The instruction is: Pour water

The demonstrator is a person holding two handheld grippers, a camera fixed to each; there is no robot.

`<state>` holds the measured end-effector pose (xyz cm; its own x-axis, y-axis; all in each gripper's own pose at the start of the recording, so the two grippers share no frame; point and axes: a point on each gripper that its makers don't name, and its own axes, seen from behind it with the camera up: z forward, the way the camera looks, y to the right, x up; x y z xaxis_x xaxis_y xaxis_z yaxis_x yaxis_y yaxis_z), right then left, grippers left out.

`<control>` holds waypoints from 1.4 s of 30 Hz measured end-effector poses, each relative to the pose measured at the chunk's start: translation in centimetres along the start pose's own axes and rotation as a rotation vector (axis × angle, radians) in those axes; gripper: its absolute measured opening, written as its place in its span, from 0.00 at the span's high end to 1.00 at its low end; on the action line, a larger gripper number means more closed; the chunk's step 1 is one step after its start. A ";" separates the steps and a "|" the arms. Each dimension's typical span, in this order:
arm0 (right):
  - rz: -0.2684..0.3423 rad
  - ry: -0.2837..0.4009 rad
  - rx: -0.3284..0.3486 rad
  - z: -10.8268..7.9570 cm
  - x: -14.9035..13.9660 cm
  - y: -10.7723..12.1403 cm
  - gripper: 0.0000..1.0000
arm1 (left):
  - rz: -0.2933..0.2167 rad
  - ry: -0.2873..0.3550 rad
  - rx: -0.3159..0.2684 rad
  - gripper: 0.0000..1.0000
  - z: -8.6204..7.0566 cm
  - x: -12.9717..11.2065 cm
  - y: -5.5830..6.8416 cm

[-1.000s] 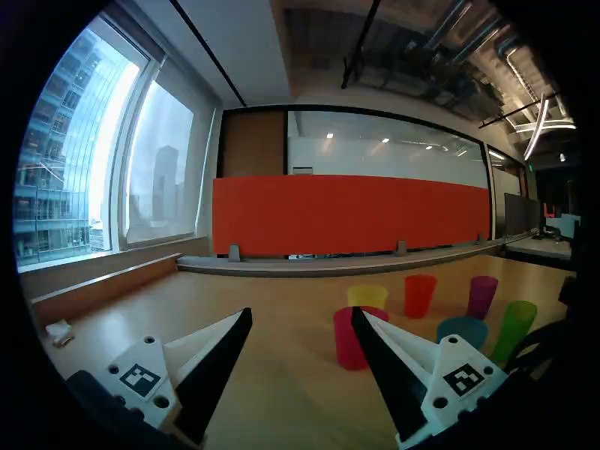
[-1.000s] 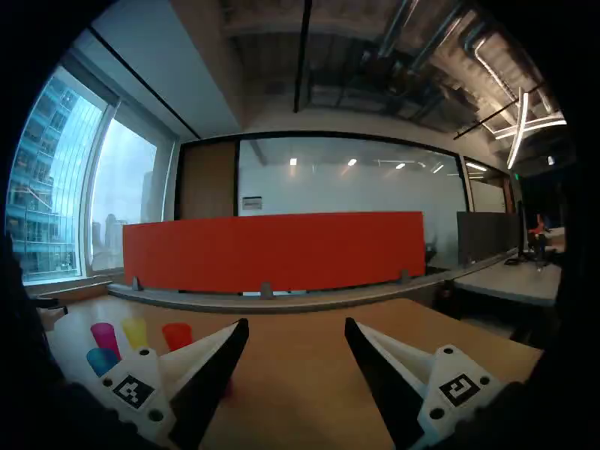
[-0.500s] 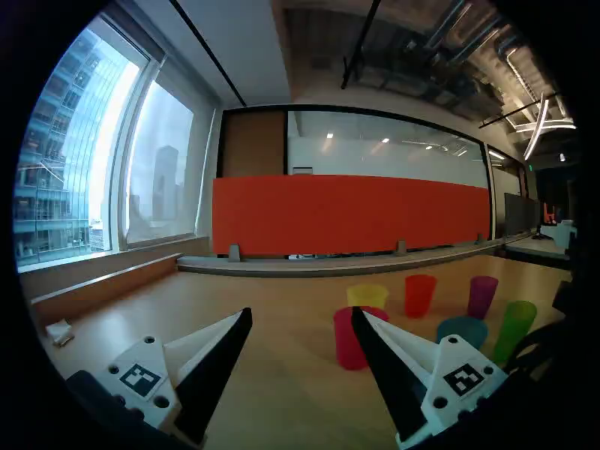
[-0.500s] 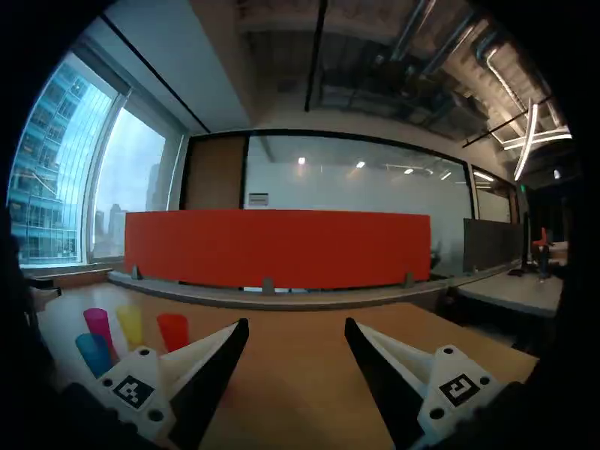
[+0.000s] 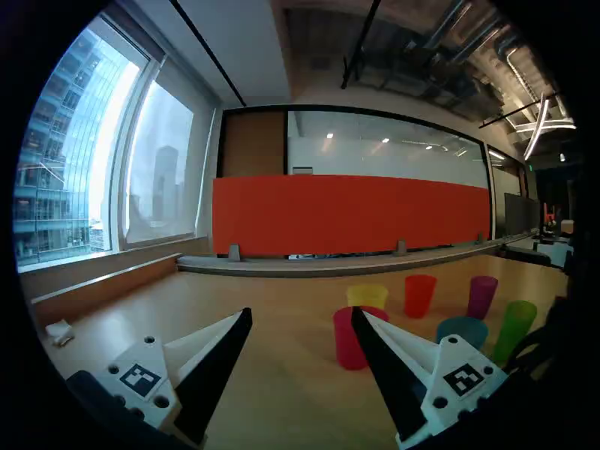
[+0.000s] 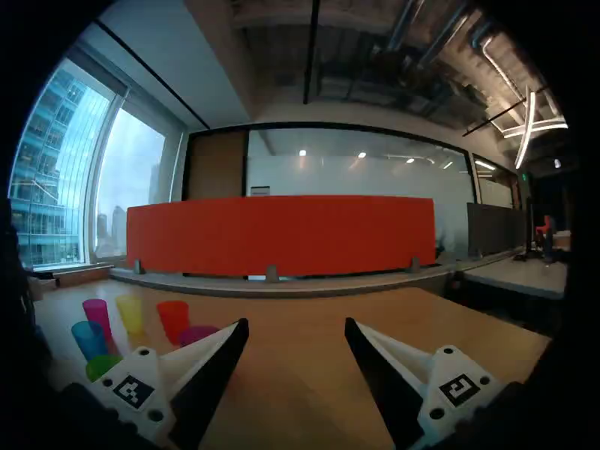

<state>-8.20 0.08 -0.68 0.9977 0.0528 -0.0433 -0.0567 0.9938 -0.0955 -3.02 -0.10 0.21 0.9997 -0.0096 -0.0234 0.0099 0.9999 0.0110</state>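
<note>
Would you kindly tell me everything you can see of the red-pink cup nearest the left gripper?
The red-pink cup looks like translucent plastic, tapering toward its base, with an open round rim. It stands upright on the wooden table, frontmost of the cup group, just ahead of the yellow cup; whether they touch is unclear. In the left gripper view, one of the open left gripper's jaws hides its right side; nothing grips it.

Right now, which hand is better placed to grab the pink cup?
Left, probably. The open left tongs have the pink translucent plastic cup just ahead, beside one finger. In the right gripper view it sits off to one side of the open right tongs.
</note>
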 end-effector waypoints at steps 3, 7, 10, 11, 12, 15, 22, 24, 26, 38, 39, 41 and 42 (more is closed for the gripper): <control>0.002 -0.005 -0.001 0.0 -0.5 0.2 0.01 | 0.000 0.000 0.000 0.01 0.0 0.0 0.0; 0.005 -0.019 0.003 0.2 -1.0 0.2 0.01 | 0.000 0.000 0.000 0.01 0.0 0.0 0.0; 0.000 -0.027 0.002 0.3 -1.2 0.2 0.01 | 0.000 0.000 0.000 0.02 0.0 0.0 0.0; -0.004 -0.028 0.002 0.3 -1.2 0.2 0.01 | 0.000 0.000 0.000 0.01 0.0 0.0 0.0; -0.008 -0.030 0.002 0.3 -1.2 0.2 0.01 | 0.000 0.000 0.000 0.01 0.0 0.0 0.0; -0.019 -0.031 0.002 0.3 -1.4 0.0 0.01 | 0.000 0.000 0.000 0.01 0.0 0.0 0.0; -0.018 -0.031 -0.001 0.2 -1.3 0.0 0.01 | 0.000 0.000 0.000 0.02 0.0 0.1 0.0; -0.018 -0.031 -0.001 0.1 -1.3 0.0 0.01 | 0.000 0.000 0.000 0.02 0.0 0.0 0.0; -0.018 -0.031 -0.001 0.1 -1.4 -0.1 0.01 | 0.000 0.000 0.000 0.02 0.0 0.0 0.0; -0.018 -0.033 -0.001 0.2 -1.3 0.0 0.01 | 0.000 0.000 0.000 0.01 0.0 0.0 0.0; -0.018 -0.033 -0.001 0.2 -1.3 0.0 0.01 | 0.000 0.000 0.000 0.01 0.0 0.0 0.0; -0.018 -0.033 -0.001 0.2 -1.4 0.0 0.01 | 0.000 0.000 0.000 0.02 0.0 0.0 0.0; -0.018 -0.033 -0.001 0.1 -1.4 0.0 0.01 | 0.000 0.000 0.000 0.02 0.0 0.0 0.0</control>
<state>-9.55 0.03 -0.47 0.9992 0.0383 -0.0089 -0.0390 0.9945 -0.0973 -2.97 -0.14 0.19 0.9997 -0.0093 -0.0235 0.0095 0.9999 0.0113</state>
